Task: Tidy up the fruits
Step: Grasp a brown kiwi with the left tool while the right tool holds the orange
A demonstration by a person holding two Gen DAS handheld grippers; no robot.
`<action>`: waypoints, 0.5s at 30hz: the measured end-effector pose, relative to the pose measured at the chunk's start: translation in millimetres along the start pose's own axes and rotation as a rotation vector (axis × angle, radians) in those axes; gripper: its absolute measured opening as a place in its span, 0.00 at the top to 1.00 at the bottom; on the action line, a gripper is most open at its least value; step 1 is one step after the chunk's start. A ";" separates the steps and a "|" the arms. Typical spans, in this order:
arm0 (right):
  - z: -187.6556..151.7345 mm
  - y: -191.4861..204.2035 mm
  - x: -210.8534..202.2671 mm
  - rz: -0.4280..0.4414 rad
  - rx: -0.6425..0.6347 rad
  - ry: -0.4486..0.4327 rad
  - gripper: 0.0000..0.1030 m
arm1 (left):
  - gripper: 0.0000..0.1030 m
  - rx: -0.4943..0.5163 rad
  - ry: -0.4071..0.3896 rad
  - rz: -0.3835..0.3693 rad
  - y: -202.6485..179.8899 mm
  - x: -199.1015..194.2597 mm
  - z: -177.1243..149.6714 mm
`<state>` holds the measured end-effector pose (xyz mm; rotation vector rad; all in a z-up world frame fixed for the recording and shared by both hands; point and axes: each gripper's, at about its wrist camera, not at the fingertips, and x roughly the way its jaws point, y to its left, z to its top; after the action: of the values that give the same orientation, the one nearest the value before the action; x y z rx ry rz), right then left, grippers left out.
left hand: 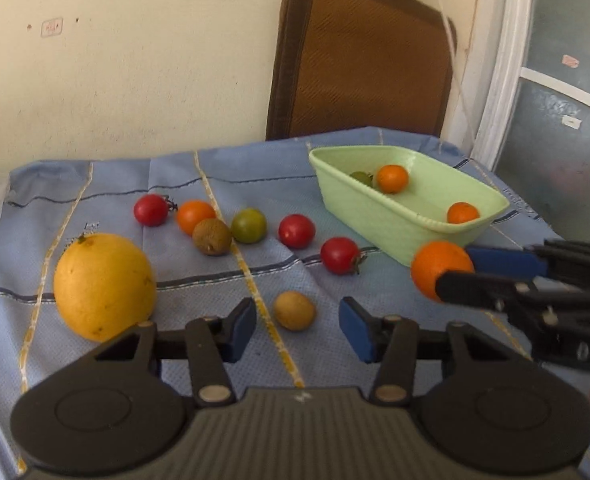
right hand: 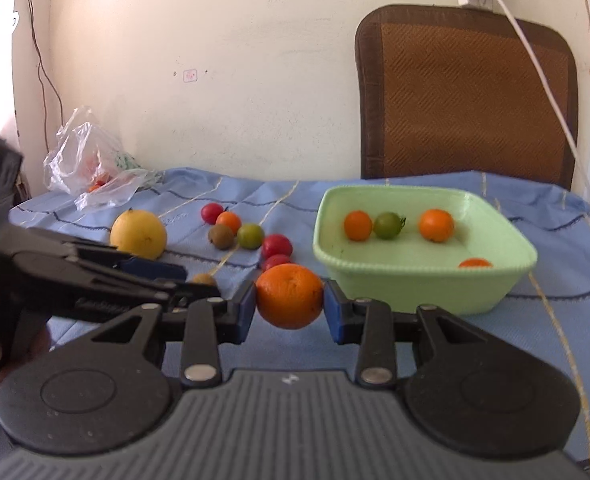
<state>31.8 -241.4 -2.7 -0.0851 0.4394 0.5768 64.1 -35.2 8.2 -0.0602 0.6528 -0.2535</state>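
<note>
My right gripper (right hand: 289,306) is shut on an orange (right hand: 289,295), held above the cloth just left of the green basket (right hand: 415,292); it also shows in the left wrist view (left hand: 441,270). The basket (left hand: 379,216) holds small orange fruits (right hand: 436,225) and a green tomato (right hand: 388,225). My left gripper (left hand: 297,330) is open and empty, its pads either side of a small brown fruit (left hand: 294,310). On the cloth lie a big yellow fruit (left hand: 103,285), red tomatoes (left hand: 339,255), a green tomato (left hand: 248,225), an orange fruit (left hand: 194,215) and a kiwi (left hand: 211,237).
A blue tablecloth (left hand: 199,272) covers the table. A brown chair back (left hand: 359,56) stands behind the far edge against the wall. A clear plastic bag (right hand: 91,168) lies at the far left corner. A white cable (right hand: 535,60) hangs down by the chair.
</note>
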 end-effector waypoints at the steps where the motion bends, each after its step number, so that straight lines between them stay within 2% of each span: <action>1: -2.3 0.9 3.5 0.001 -0.004 0.011 0.62 | 0.68 -0.012 0.011 -0.002 2.1 2.8 0.6; 3: -5.5 -1.3 7.8 0.007 -0.001 0.028 0.62 | 0.75 -0.025 0.007 -0.012 4.4 4.2 1.3; 6: -6.3 -5.1 6.8 0.019 0.023 0.015 0.63 | 0.75 -0.031 -0.004 -0.017 4.6 3.0 2.0; 8: -2.3 -10.1 -1.2 0.016 0.038 -0.032 0.63 | 0.75 -0.038 -0.022 -0.030 3.2 -0.2 5.8; 11: 10.1 -24.5 -13.7 0.014 0.064 -0.111 0.66 | 0.75 -0.069 -0.070 -0.088 -0.9 -5.6 22.9; 13: 21.1 -36.1 -15.5 0.020 0.084 -0.147 0.80 | 0.75 -0.071 -0.103 -0.119 -8.9 -4.9 40.9; 15: 31.6 -44.9 -11.0 -0.025 0.083 -0.159 0.87 | 0.75 -0.063 -0.121 -0.140 -18.6 0.7 59.4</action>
<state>59.9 -278.4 28.5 0.0344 0.3069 0.5362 96.7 -54.8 57.4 -0.1809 0.5364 -0.3610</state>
